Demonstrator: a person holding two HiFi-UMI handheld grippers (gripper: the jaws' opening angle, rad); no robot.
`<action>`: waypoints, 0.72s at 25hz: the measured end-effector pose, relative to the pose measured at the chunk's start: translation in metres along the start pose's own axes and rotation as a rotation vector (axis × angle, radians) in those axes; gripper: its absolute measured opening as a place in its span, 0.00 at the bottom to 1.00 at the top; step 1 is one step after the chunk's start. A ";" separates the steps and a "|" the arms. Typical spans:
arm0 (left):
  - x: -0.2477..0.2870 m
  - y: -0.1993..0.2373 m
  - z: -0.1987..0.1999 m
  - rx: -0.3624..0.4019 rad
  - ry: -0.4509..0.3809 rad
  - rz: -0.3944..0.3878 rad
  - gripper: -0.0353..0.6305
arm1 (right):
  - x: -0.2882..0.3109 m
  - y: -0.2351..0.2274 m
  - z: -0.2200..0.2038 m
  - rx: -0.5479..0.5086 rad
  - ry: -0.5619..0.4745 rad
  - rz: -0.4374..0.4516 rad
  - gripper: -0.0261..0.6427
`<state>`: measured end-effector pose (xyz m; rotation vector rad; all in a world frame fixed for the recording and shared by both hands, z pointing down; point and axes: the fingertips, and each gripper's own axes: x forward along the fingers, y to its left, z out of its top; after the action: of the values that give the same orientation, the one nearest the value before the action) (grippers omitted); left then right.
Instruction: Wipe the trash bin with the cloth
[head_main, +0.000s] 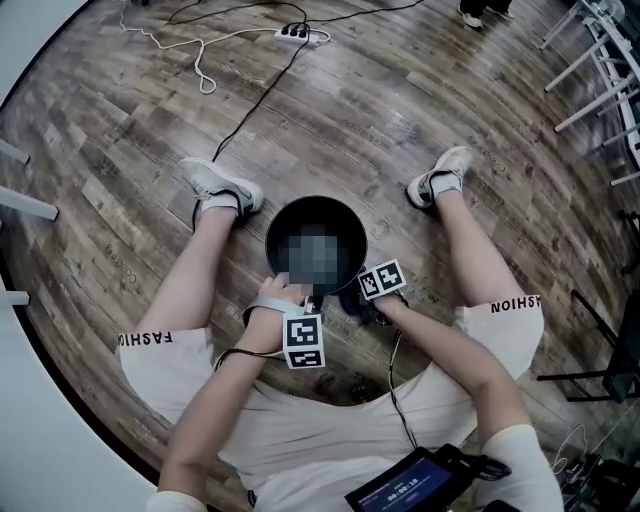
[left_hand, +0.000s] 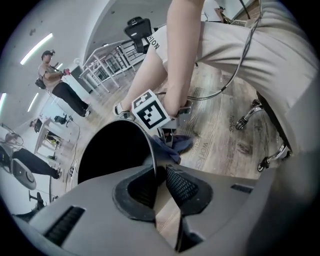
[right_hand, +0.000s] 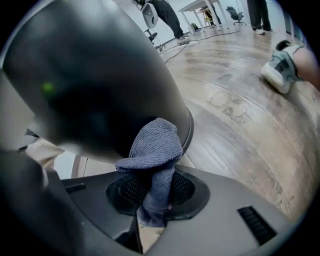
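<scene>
- Wooden floor (head_main: 400, 120) carries everything; a person sits on it with legs spread, a shoe (head_main: 222, 187) at the left and another (head_main: 440, 178) at the right.
- Left gripper (left_hand: 160, 182): jaws narrow, closed on the thin near rim of the trash bin (left_hand: 115, 150). One pad sits inside the wall, the other outside. In the head view this gripper (head_main: 303, 300) meets the rim at its near-left part.
- Trash bin (head_main: 290, 215): black, round, upright on the floor between the person's knees, mouth up.
- Right gripper (right_hand: 152, 192): jaws clamped on a bunched blue-grey cloth (right_hand: 152, 147), which sticks out past the pads.
- Cloth lies against the bin's outer wall (right_hand: 100, 75), on its near-right side just under the rim; the left gripper view shows it (left_hand: 175, 146) low beside that wall.
- Far edge of the floor: white power strip (head_main: 296, 35) with trailing cables.
</scene>
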<state>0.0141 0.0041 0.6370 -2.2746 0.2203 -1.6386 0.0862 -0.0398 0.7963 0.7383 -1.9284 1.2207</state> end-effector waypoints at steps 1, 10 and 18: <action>0.001 0.000 0.002 -0.013 0.003 0.002 0.16 | 0.009 -0.008 -0.003 -0.004 0.009 -0.011 0.17; 0.005 0.003 0.010 -0.090 0.010 0.039 0.16 | 0.022 -0.030 -0.012 0.158 -0.049 -0.029 0.17; -0.017 0.009 -0.021 -0.089 -0.059 -0.012 0.31 | -0.071 0.030 -0.002 0.052 -0.037 0.039 0.17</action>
<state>-0.0110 -0.0026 0.6250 -2.3906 0.2707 -1.5949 0.1047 -0.0200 0.7239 0.7585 -1.9563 1.2930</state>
